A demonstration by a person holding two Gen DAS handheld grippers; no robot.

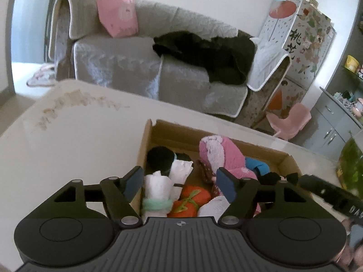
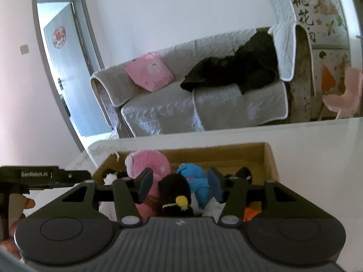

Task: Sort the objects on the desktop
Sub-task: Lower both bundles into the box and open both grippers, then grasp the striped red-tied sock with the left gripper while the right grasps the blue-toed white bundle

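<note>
Cardboard box [image 1: 147, 140] sits lower centre of the left wrist view, on the white table [image 1: 79, 124], packed with soft items. Contents seen there: a white rolled cloth [image 1: 157, 187] tied with a pale green band, an orange knit piece [image 1: 192, 195] with a green tie, a pink plush [image 1: 226, 156], a black fuzzy item [image 1: 160, 158] at the box's left wall, and a blue plush [image 1: 256, 165] behind the pink one.

Left gripper [image 1: 180, 180]: fingers stand wide apart over the box, nothing pressed between the pads; the cloth roll and orange piece lie below the gap.

Right gripper [image 2: 179, 183]: fingers moderately apart, hovering above a black plush with a yellow bobble [image 2: 175, 192] and the blue plush [image 2: 192, 179]. Pads do not appear to press on either, though the black plush fills much of the gap.

Judgement on handling: everything in the box looks light, soft and compressible, not fragile and unlikely to slip. Plush will deform under the pads, so a grip across the thickest, roundest part should hold best. The cloth roll is best taken at the green band, where it is bound. The box itself is stiff but light; its wall could shift if nudged.

Background: sofa [image 1: 136, 68], upper centre, with a pink cushion [image 1: 118, 18].
</note>
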